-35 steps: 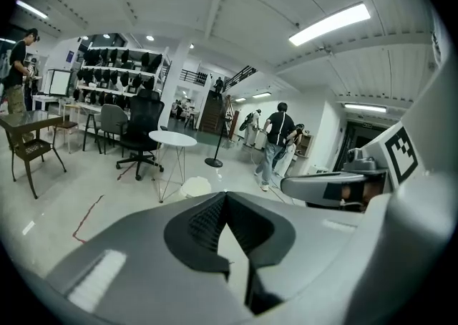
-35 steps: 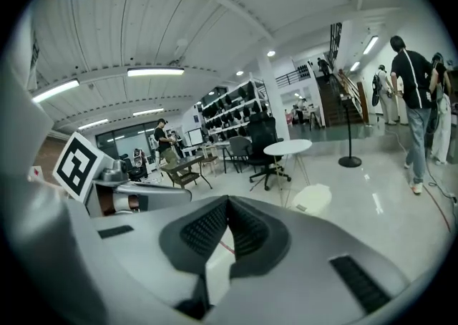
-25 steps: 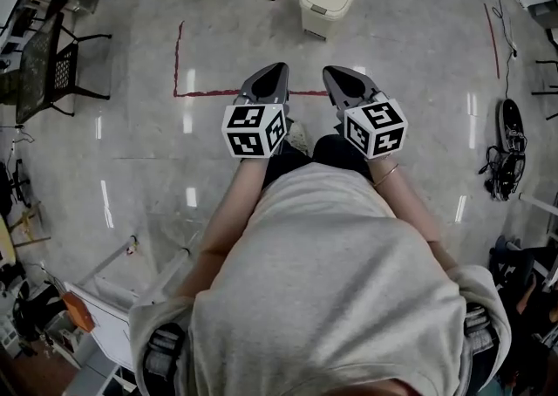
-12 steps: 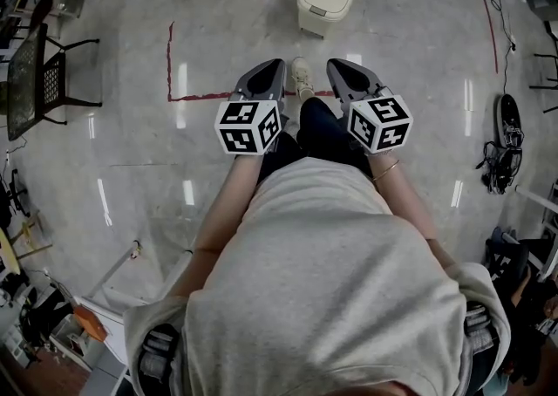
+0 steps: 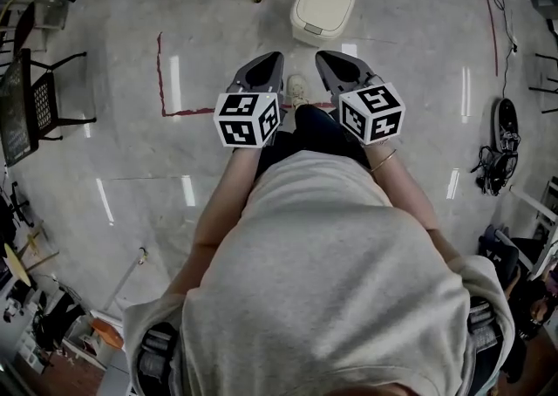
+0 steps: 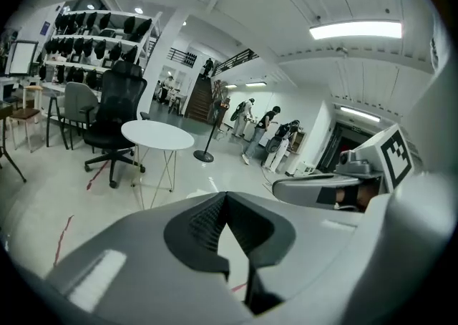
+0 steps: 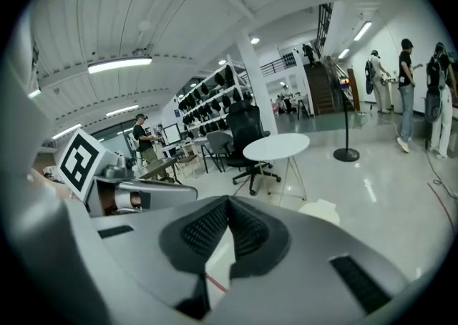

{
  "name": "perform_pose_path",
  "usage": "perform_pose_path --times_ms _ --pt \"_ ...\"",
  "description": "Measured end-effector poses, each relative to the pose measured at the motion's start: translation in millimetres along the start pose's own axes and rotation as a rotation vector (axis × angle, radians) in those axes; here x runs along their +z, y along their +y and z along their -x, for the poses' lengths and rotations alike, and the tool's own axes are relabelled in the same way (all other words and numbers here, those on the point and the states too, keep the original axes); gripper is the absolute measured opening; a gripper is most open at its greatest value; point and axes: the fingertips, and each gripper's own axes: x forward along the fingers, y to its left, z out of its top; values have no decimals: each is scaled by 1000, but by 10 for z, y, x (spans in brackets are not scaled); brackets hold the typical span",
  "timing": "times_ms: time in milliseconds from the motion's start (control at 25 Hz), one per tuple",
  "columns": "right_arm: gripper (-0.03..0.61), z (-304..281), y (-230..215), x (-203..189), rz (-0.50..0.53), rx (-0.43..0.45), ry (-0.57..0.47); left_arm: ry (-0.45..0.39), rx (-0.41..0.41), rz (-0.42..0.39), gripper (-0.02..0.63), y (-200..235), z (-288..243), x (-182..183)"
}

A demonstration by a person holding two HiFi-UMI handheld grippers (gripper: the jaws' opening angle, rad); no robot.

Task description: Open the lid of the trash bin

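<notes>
- The trash bin (image 5: 323,9) stands on the shiny floor (image 5: 418,98) at 12 o'clock from the person, well apart from both tools. Its cream lid (image 5: 324,3) lies flat and closed.
- The left tool (image 5: 268,61) is held out at about 11 o'clock in the head view. In the left gripper view (image 6: 226,196) its jaws are clenched tip to tip, with nothing between them.
- The right tool (image 5: 327,58) is held out at about 1 o'clock, level with the left one. In the right gripper view (image 7: 229,200) its jaws also meet at the tips and grasp nothing.
- A pale shoe (image 5: 298,89) shows between the two tools, pointing toward 12 o'clock.
- A line of red tape (image 5: 160,71) marks the floor at 10 o'clock from the tools.
- A black chair (image 5: 44,98) stands at 9 o'clock, near the left edge.
</notes>
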Motion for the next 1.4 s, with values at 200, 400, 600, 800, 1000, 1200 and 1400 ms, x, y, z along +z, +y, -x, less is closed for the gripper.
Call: perform_pose_path --times_ms 200,400,600,800,1000,1200,1400 --pt "8 -435 -482 271 -28 10 31 58 -22 8 8 201 -556 266" --pt "8 -720 -880 366 -52 12 65 100 -7 46 8 424 -932 452" --pt "8 -855 -1111 297 -105 -2 89 168 -8 76 8 541 -1113 344" --pt "8 -924 -1268 164 -157 -36 125 222 -25 80 8 610 -1266 274" --pt "8 -976 -1370 23 -187 -87 149 265 -58 87 8 666 -1330 151" --pt "8 -1059 -1459 -153 -201 -122 171 321 -75 75 8 786 -1424 -73" --pt "8 -1111 -1605 -433 -163 -139 237 373 -131 36 8 800 -1599 -346"
